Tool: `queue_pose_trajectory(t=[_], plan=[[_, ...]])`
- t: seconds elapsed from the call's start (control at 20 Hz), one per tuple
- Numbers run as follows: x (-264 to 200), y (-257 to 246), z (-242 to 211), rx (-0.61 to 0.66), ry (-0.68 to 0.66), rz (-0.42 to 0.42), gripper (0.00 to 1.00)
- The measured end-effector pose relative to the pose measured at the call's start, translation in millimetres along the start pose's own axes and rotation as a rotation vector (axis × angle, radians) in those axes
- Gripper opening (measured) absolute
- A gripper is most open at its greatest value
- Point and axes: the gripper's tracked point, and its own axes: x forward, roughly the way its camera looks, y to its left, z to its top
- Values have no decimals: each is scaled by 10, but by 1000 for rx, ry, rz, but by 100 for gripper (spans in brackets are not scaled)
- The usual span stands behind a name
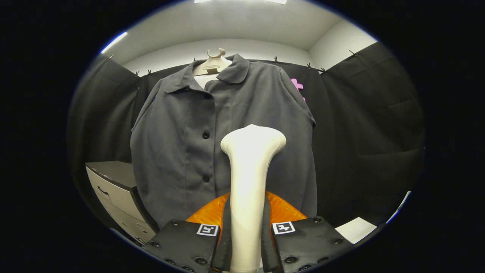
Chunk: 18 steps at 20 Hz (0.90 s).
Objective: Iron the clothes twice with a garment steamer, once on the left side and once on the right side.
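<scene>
One steamer in tool, one shirt

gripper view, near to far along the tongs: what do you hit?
Tongs shut on the handle of the white plastic garment steamer → steamer's flared head → dark grey buttoned shirt on a beige hanger → black cloth wall.

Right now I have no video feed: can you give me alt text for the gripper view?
The claw is shut on the white garment steamer, whose head points up at a grey buttoned shirt hanging just ahead on a hanger. A cabinet with drawers stands beside the shirt, against the black cloth wall.
</scene>
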Motion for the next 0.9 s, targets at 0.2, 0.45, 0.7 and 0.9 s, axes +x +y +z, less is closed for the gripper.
queue_pose_trajectory(t=[0.2, 0.45, 0.7, 0.9], plan=[[-72, -69, -288, 18, 42, -19, 38], [-219, -132, -575, 17, 82, -24, 39], [-331, -200, -889, 27, 133, -34, 39], [-390, -254, -1053, 37, 169, -40, 39]])
